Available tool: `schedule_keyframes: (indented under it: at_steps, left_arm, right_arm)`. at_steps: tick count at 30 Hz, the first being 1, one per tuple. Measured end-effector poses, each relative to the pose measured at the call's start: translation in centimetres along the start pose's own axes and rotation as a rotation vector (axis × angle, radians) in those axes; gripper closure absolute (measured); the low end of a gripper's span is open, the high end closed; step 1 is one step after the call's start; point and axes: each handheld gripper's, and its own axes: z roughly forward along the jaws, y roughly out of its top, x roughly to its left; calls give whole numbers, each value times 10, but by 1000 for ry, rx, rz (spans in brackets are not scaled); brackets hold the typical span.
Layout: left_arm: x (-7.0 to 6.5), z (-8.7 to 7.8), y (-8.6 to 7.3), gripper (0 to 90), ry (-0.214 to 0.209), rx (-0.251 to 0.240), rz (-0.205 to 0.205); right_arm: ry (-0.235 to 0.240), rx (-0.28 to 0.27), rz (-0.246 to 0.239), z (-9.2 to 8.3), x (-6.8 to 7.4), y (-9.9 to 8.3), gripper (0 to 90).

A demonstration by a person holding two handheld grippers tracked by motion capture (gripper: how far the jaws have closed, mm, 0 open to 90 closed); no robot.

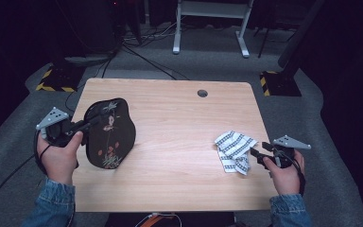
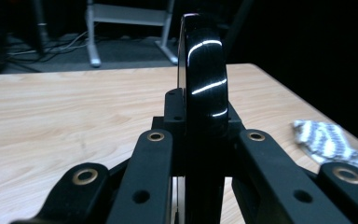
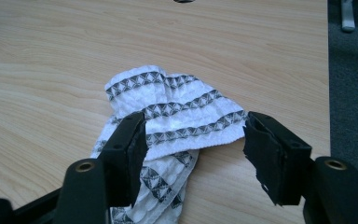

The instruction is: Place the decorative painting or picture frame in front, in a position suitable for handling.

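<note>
Starting at the jaws, we see the left gripper (image 1: 87, 124) clamped on the rim of a black lacquered plate (image 1: 111, 135), which it holds tilted up on edge at the left end of the counter (image 1: 179, 123). In the left gripper view the plate (image 2: 204, 88) stands as a thin glossy band rising straight between the two jaws, its far rim catching bright highlights. The right gripper (image 1: 257, 156) has its jaws apart, resting low at the near edge of a crumpled cloth (image 1: 235, 150) on the right side of the counter; in the right gripper view the cloth (image 3: 177, 116) lies between the open pads (image 3: 135, 144) but is not pinched.

We judge the main risk to lie at the left grip: the plate is smooth, held only by its rim, and could slip or swing down against the counter if the hand tilts. The cloth is loose and folded over itself, so a closing grip may catch a single layer and let the rest trail.

The plate is oval to rounded, dark and shiny, with a painted design of pale stems and small red and white flowers on its upturned face. The cloth is white with rows of dark triangular pattern.
</note>
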Motion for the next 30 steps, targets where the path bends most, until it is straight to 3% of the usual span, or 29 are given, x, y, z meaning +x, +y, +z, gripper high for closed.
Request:
schedule_keyframes:
  at_steps: [5,9,12,14,16,21,22,25,30]
  left_arm:
    - [-12,10,6,807,-65,4,20]
    - [-27,27,8,807,-132,12,42]
    - [-32,34,8,807,-152,19,56]
    - [-42,45,9,807,-194,22,72]
    - [-45,47,9,807,-205,22,75]
    - [-67,67,7,807,-263,12,114]
    - [-67,67,7,807,-263,12,114]
    - [-77,80,4,807,-317,23,106]
    - [-88,92,0,807,-350,22,122]
  right_arm:
    - [-3,1,4,-2,0,-2,399]
    - [-11,2,8,-6,0,-4,399]
    - [-11,-1,9,-7,-1,-5,399]
    - [-13,0,11,-7,-1,-6,399]
    - [-12,1,10,-7,-1,-6,399]
    - [-5,17,3,-5,3,-9,399]
    - [-5,18,4,-5,4,-9,399]
    - [-8,16,2,-5,5,-9,399]
    - [-3,20,2,-3,7,-9,399]
